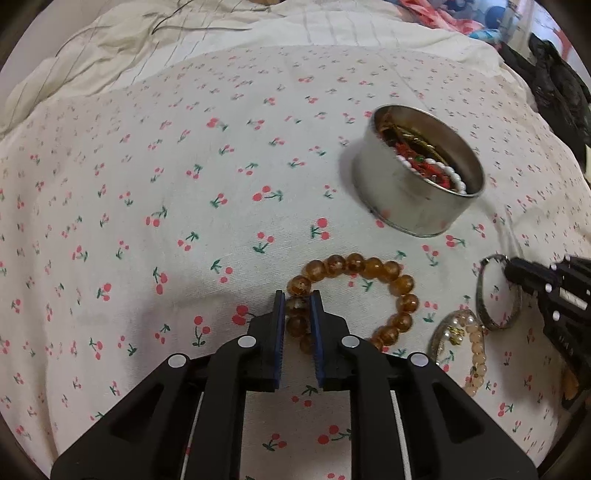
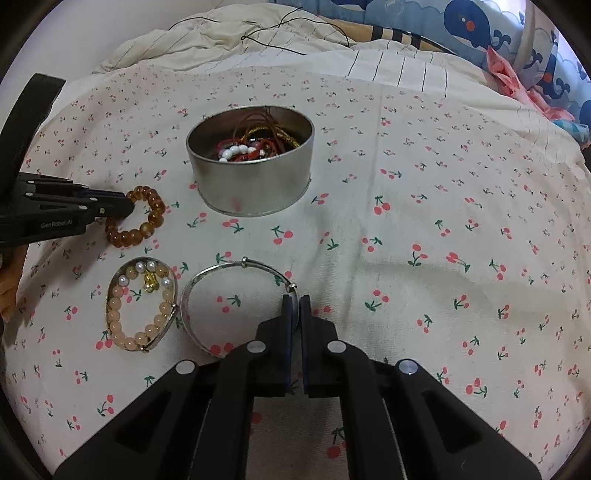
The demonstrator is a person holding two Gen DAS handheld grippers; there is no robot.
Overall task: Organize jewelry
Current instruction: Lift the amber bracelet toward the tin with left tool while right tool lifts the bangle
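A round metal tin stands on the cherry-print cloth and holds red cords and white beads. My left gripper is shut on the amber bead bracelet, which lies on the cloth. My right gripper is shut on the thin silver bangle, also resting on the cloth. A pale peach bead bracelet with pearls and a gold charm lies inside another silver bangle to the left.
The cherry-print cloth covers a bed. Cream striped bedding is bunched behind it. A blue whale-print pillow and pink fabric lie at the back right. Dark clothing sits at the right edge.
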